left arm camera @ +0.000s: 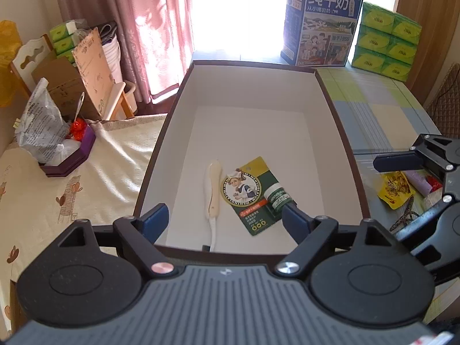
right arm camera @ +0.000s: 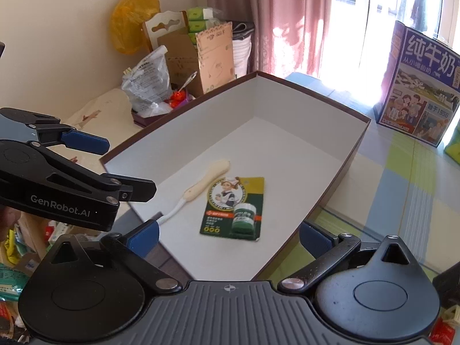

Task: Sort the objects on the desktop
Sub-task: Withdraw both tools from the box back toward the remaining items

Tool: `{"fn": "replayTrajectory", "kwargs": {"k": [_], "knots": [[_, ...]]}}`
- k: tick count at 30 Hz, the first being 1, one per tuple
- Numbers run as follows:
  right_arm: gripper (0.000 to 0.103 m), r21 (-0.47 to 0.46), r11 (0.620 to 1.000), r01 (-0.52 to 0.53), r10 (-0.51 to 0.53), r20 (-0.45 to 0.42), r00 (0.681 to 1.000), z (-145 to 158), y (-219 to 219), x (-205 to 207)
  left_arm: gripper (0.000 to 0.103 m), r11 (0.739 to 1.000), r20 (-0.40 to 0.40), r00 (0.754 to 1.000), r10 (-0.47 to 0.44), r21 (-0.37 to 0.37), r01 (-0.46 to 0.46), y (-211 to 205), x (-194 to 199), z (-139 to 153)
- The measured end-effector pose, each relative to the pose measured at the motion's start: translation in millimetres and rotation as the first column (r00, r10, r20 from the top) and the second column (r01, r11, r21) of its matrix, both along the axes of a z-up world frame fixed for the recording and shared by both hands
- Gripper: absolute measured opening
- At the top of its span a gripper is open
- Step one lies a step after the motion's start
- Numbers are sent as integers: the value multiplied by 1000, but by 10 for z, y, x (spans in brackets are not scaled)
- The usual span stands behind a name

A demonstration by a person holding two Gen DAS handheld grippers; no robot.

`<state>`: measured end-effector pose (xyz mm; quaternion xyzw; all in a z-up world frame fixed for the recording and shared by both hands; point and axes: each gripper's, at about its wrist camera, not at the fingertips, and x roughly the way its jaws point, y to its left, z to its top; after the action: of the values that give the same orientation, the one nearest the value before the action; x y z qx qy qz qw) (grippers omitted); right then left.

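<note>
The brown-rimmed box [left arm camera: 339,132] is sitting on the checked desk [left arm camera: 382,115], holding the ointment card [left arm camera: 253,195] and cream USB lamp [left arm camera: 212,192] side by side. Both are lying beyond the left gripper [left arm camera: 225,220] and right gripper [right arm camera: 228,238], whose jaws are standing wide apart, gripping nothing. Pink curtains [left arm camera: 161,28] are hanging behind.

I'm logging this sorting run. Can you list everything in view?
box: one, brown outside, white inside, on the table
ointment card: one, green and yellow, inside box
USB lamp: one, cream, inside box, left of the card
milk carton: one, blue, behind box
tissue packs: a stack, green, right of the carton
snack packet: one, yellow, on table, right of box
left gripper: jaws open, empty
right gripper: jaws open, empty
</note>
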<state>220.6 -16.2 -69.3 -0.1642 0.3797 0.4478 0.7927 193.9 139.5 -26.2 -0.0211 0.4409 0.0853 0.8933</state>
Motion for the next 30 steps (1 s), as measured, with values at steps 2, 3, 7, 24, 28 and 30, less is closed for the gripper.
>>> {"fn": "replayTrajectory", "kwargs": {"k": [2, 3, 7, 24, 28, 30], "knots": [[101, 7, 1000, -5, 5, -2, 1000, 12, -31, -48, 84, 1000, 7, 1000, 5, 1, -5, -38, -58, 34], [101, 10, 1000, -9, 9, -4, 1000, 24, -52, -75, 85, 1000, 10, 1000, 7, 2, -7, -53, -88, 47], [101, 18, 1000, -19, 19, -6, 1000, 39, -128, -159, 85, 1000, 20, 1000, 22, 6, -23, -110, -213, 78], [101, 14, 1000, 10, -8, -89, 996, -34, -747, -277, 85, 998, -46, 998, 53, -16, -54, -527, -570, -112], [101, 4, 999, 40, -39, -112, 993, -58, -936, -221, 85, 999, -78, 997, 28, -28, -30, -705, -562, -187], [101, 1, 999, 53, -53, -119, 992, -57, -1037, -197, 85, 999, -89, 996, 14, -35, -17, -797, -549, -211]]}}
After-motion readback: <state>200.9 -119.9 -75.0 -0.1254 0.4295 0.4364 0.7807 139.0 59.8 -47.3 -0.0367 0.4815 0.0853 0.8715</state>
